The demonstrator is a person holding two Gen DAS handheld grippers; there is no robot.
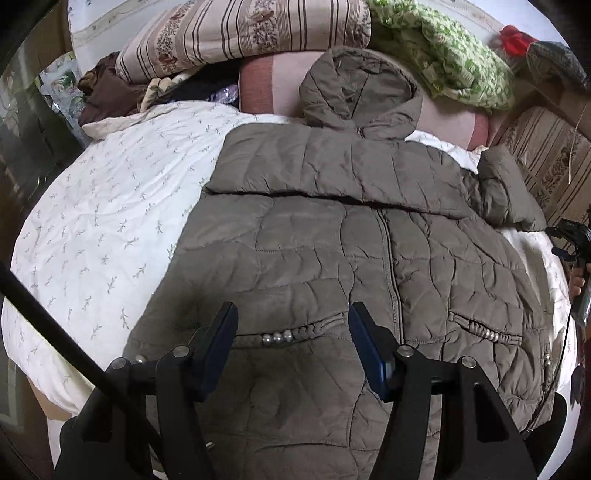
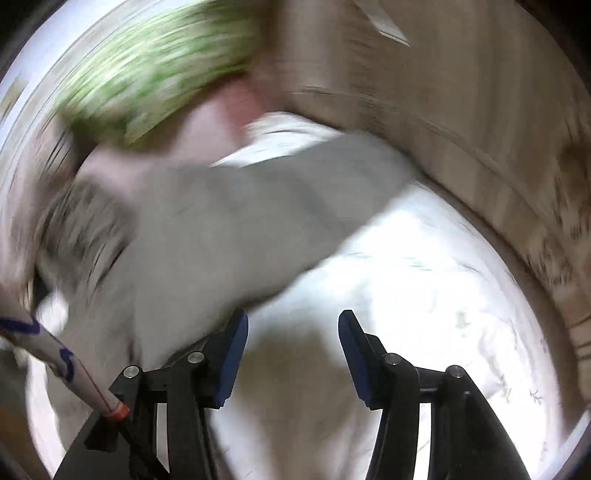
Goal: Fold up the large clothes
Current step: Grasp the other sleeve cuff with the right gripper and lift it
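A large grey-brown quilted hooded jacket [image 1: 332, 236] lies front up on a white patterned bedsheet [image 1: 110, 221], hood toward the far pillows. One sleeve is folded across the chest; the other sleeve [image 1: 506, 192] sticks out at the right. My left gripper [image 1: 293, 317] is open and empty, hovering over the jacket's lower front near a pearl-trimmed pocket [image 1: 277, 336]. My right gripper [image 2: 293, 325] is open and empty above the sheet [image 2: 424, 295]; its view is motion-blurred, with the jacket sleeve [image 2: 240, 221] just ahead and left. The right gripper also shows at the left wrist view's right edge [image 1: 570, 243].
Striped pillows [image 1: 240, 33], a green patterned blanket [image 1: 454, 55] and a pink bolster [image 1: 266, 85] are piled at the bed's head. A striped sofa or headboard [image 1: 554, 158] runs along the right. Dark clothes [image 1: 107, 92] lie at the far left.
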